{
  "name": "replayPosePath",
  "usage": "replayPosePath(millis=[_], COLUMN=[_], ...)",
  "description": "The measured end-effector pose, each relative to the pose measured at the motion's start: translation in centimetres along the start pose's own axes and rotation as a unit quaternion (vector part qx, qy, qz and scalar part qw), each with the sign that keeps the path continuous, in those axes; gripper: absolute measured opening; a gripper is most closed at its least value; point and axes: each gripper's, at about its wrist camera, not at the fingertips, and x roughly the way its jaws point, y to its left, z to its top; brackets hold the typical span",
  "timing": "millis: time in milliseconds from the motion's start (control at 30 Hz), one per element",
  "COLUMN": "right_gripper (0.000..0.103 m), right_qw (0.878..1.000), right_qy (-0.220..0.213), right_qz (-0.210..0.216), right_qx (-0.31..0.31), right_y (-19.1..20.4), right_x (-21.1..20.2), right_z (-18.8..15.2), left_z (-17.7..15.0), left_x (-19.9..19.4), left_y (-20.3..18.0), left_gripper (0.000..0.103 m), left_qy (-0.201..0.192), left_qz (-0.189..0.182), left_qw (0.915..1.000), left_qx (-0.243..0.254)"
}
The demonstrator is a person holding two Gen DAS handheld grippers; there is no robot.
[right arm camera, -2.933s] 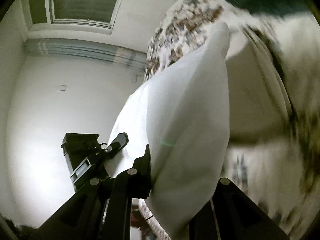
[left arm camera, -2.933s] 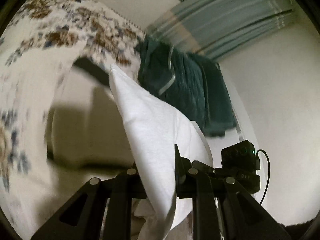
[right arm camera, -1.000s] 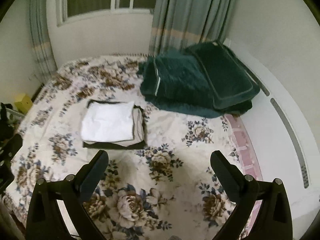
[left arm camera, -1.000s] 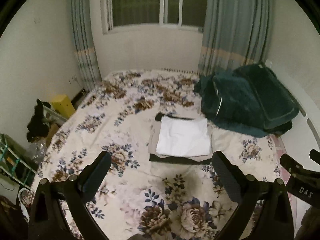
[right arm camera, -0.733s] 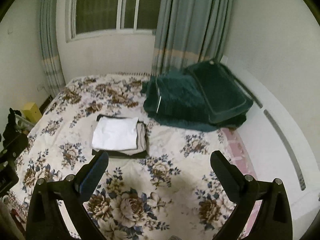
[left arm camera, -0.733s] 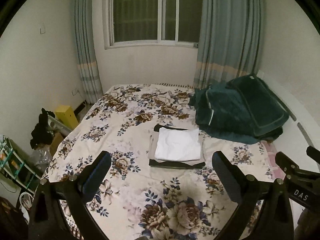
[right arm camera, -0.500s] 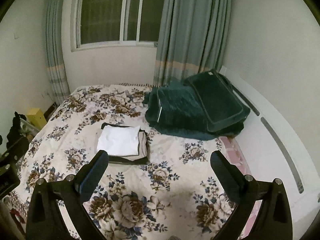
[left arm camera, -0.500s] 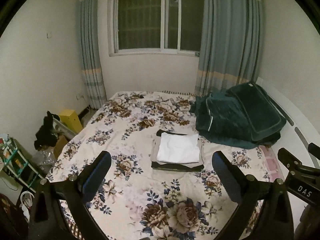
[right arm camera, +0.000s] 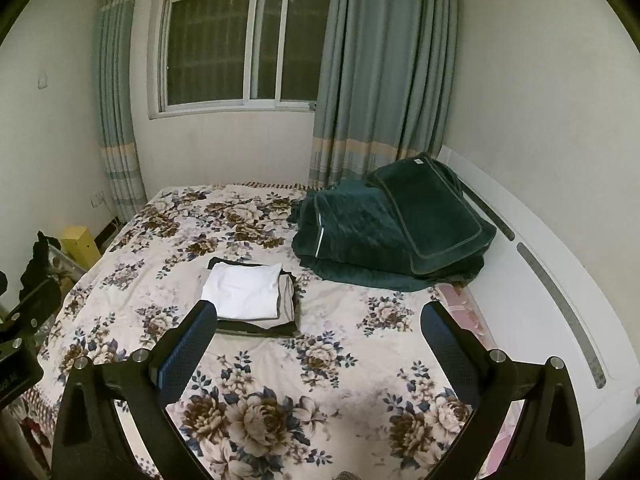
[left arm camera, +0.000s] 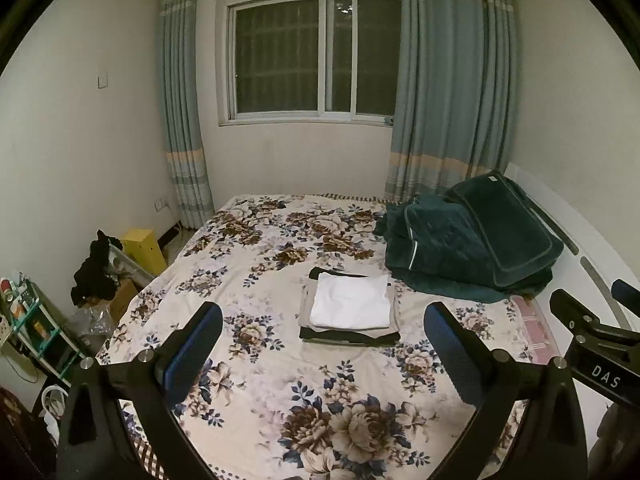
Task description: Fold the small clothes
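A folded white garment (left arm camera: 352, 305) lies on top of a small stack of folded clothes, beige and black below, in the middle of the floral bed (left arm camera: 256, 264). It also shows in the right wrist view (right arm camera: 242, 290). My left gripper (left arm camera: 323, 340) is open and empty, held well back and above the near end of the bed. My right gripper (right arm camera: 319, 338) is open and empty too, at about the same distance from the stack.
A dark green quilt and pillow (left arm camera: 468, 246) are piled at the bed's right side by the white headboard (right arm camera: 552, 300). A yellow box (left arm camera: 144, 244), dark clothing and a small shelf (left arm camera: 32, 328) stand on the floor left of the bed. Window and curtains are behind.
Both grippers let go of the white garment, which now lies folded on the stack. Both have since opened and pulled back and up, so the bed looks smaller.
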Motion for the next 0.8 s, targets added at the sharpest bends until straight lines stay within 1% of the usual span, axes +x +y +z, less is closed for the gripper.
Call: replayPosePath(millis=[267,400,800], right_gripper=[0.103,0.103,0.103], right_qw=[1.0,1.0,1.0], right_qy=[0.001,-0.003,-0.002], right_qz=[0.014,0.016,0.024], right_qx=[-0.002,-0.003,0.004], right_y=[-1.0,-1.0,-0.8], right_x=[-1.4,-0.9,-1.2], right_z=[0.3,0.7,0.4], left_z=[0.1,0.1,0.2], left_x=[-0.4,-0.8,-0.9], left_y=[0.0,-0.4,-0.6], left_gripper=[0.103,0.103,0.103], left_qy=[-0.001,-0.004,-0.006], left_qz=[0.013,0.016,0.016], left_qw=[0.9999,0.9999,0.9998], left_qx=[0.002,0.005,0.004])
